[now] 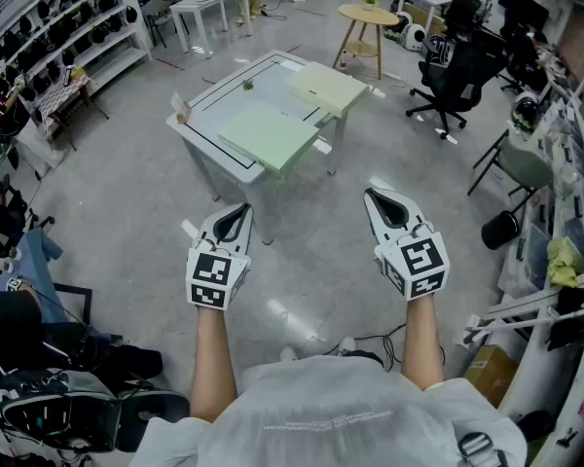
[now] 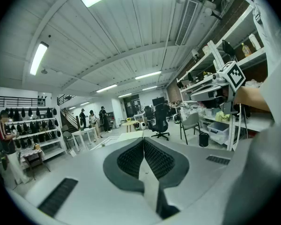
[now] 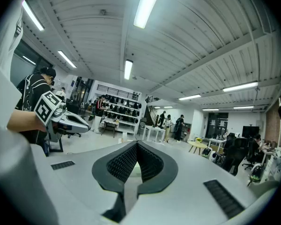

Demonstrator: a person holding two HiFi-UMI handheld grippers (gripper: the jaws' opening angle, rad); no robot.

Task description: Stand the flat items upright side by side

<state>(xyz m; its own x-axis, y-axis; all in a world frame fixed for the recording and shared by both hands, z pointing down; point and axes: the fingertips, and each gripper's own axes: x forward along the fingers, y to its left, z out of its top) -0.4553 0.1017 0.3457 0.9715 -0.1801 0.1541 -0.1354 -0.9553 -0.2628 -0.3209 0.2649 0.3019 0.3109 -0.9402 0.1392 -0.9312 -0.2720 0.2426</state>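
Two flat items lie on the white table point(image 1: 202, 115) ahead of me: a light green board point(image 1: 269, 134) at the near corner and a pale cream board point(image 1: 327, 88) behind it to the right. Both lie flat and overhang the table's edge. My left gripper point(image 1: 241, 209) and right gripper point(image 1: 372, 195) hang over the floor well short of the table, pointing towards it. Both are shut with nothing between the jaws. The left gripper view shows its jaws point(image 2: 143, 139) pressed together, and the right gripper view shows the same point(image 3: 136, 144).
A round wooden table point(image 1: 368, 16) and a black office chair point(image 1: 455, 66) stand behind the table to the right. A white desk point(image 1: 211, 3) and shelves point(image 1: 68, 37) stand at the far left. A black bin point(image 1: 500, 229) and cluttered racks line the right side. Cables point(image 1: 370, 343) lie near my feet.
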